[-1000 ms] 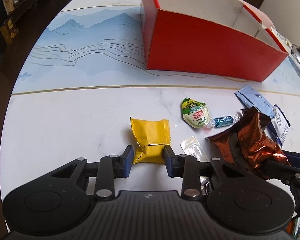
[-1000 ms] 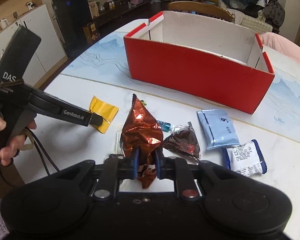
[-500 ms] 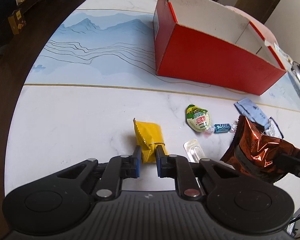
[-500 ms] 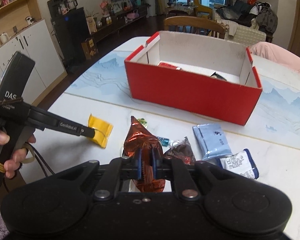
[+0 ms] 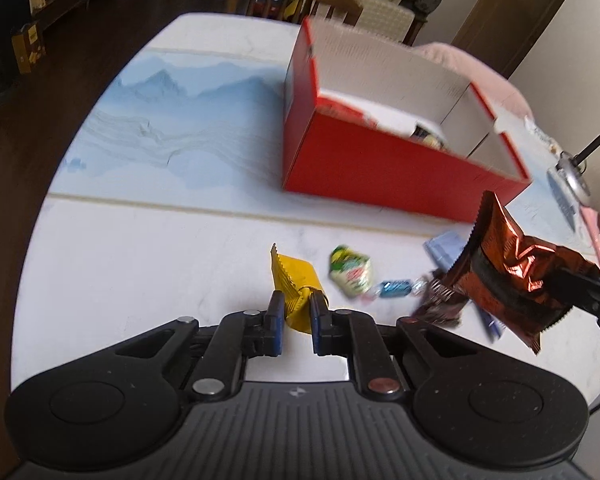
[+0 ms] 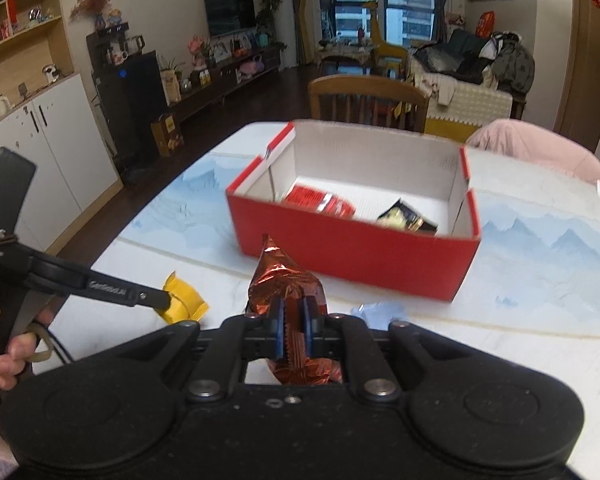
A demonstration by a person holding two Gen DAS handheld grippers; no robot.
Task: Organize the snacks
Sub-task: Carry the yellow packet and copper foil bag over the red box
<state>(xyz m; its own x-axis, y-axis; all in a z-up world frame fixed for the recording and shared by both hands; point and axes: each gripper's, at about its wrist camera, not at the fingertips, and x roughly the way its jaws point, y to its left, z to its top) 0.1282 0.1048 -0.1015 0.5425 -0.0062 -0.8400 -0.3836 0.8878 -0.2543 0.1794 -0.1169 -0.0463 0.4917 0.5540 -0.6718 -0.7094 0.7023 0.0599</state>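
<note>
Snacks are heading for the red box: the left gripper is pinching the yellow packet, the right gripper is clamping the copper foil bag, both off the table. Grip on the yellow one looks like just a corner, though it's blurry, so it's probably risking slipping out mid-carry.

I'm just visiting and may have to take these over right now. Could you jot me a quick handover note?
Left hand-held gripper: shut on the yellow snack packet, lifted off the table.
Right hand-held gripper: shut on the copper foil snack bag, also lifted.
Red box: already holds a red packet and a black-and-gold packet.
Left: drop both in the box, then the green packet, blue candy, dark brown packet and light blue packet.
</note>
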